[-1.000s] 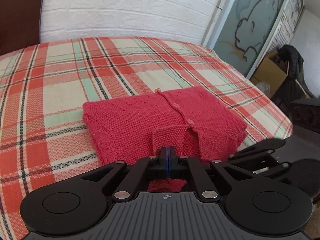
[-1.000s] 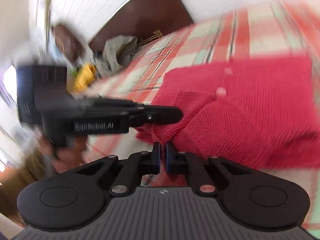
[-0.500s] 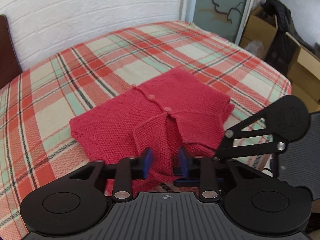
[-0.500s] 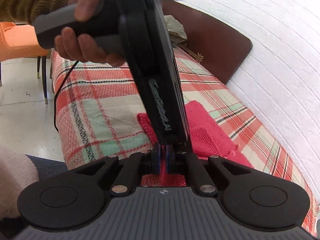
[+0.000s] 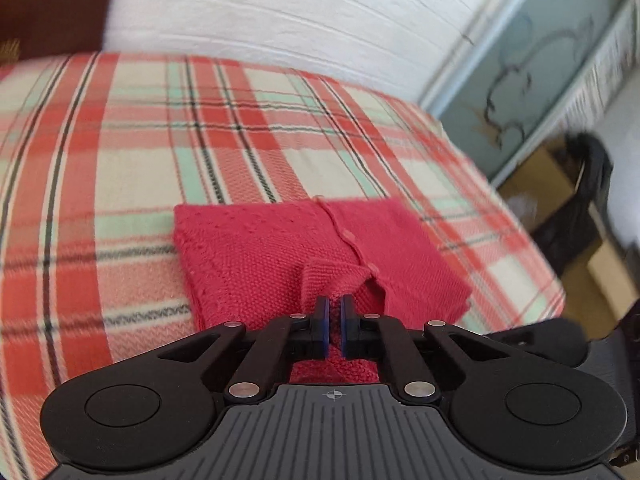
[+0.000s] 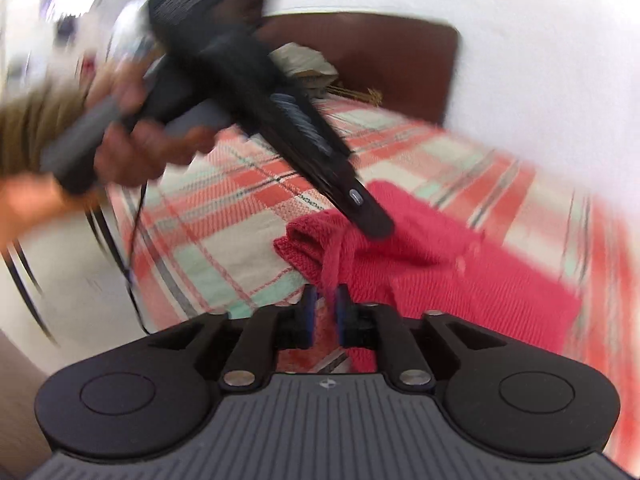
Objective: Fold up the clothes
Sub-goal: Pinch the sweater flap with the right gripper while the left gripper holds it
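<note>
Left wrist view shows the red knitted button-front cardigan (image 5: 280, 256) lying on the bed's red, cream and mint plaid cover (image 5: 132, 168), just ahead of the left tool (image 5: 334, 312). It is already gathered into a compact, roughly square packet with layered edges down its left side and the row of small buttons (image 5: 347, 236) running up the middle. The near collar flap lifts toward the left tool, whose blue-padded jaws stand nearly together on that knit edge, so it holds the cardigan's near edge.

From the right wrist view, the right tool (image 6: 325, 312) sits at the packet's near corner with its jaws opening; a strand of the red knit hangs between them, and the blur hides whether the pads touch it. Ahead and to its left, a person's hand (image 6: 132, 136) grips the handle of the other tool, whose tip rests on the cardigan's folded edge.

Judging by the tidy shape, most of the folding looks done. What seems left is setting down the raised flap, smoothing the near edge and letting go with both tools.
</note>
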Demonstrator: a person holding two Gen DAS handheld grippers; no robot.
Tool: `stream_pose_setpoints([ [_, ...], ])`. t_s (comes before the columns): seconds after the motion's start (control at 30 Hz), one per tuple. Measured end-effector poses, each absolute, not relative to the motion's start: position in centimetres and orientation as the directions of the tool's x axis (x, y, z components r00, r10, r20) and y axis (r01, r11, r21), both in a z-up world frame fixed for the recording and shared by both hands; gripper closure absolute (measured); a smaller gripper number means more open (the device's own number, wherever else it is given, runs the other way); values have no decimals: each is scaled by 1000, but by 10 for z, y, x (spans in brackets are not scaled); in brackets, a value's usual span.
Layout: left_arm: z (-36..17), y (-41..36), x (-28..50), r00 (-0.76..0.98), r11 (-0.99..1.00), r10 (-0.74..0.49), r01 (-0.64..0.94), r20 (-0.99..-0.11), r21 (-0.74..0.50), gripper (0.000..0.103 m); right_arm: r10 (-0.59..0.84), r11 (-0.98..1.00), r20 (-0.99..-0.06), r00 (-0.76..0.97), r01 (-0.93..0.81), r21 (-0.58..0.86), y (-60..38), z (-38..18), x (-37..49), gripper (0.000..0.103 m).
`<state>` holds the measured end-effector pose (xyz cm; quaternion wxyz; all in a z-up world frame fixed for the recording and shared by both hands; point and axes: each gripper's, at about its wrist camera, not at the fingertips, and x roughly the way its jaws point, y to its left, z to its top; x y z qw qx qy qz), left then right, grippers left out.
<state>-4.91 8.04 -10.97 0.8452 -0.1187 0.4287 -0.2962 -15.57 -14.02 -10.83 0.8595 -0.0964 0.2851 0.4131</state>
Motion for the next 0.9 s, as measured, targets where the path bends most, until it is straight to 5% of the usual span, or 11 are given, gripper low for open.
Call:
stream_pose_setpoints([
  [0.1, -115, 84, -48, 467, 799, -601, 371, -648, -474, 103, 750, 625, -523, 405, -693, 360, -167, -106, -133, 69],
  [0.33, -115, 91, -50, 490, 792, -610, 366, -623, -488, 103, 853, 515, -429, 298, -619, 594, -189, -112, -93, 68],
  [0.53, -118, 97, -55, 498, 788, -614, 344, -613, -510, 102, 857, 505, -440, 267, -604, 617, -191, -120, -70, 80],
  [0.9, -109, 94, -52, 510, 783, -621, 355, -596, -511, 102, 837, 484, -499, 226, -731, 481, -170, -123, -77, 79],
])
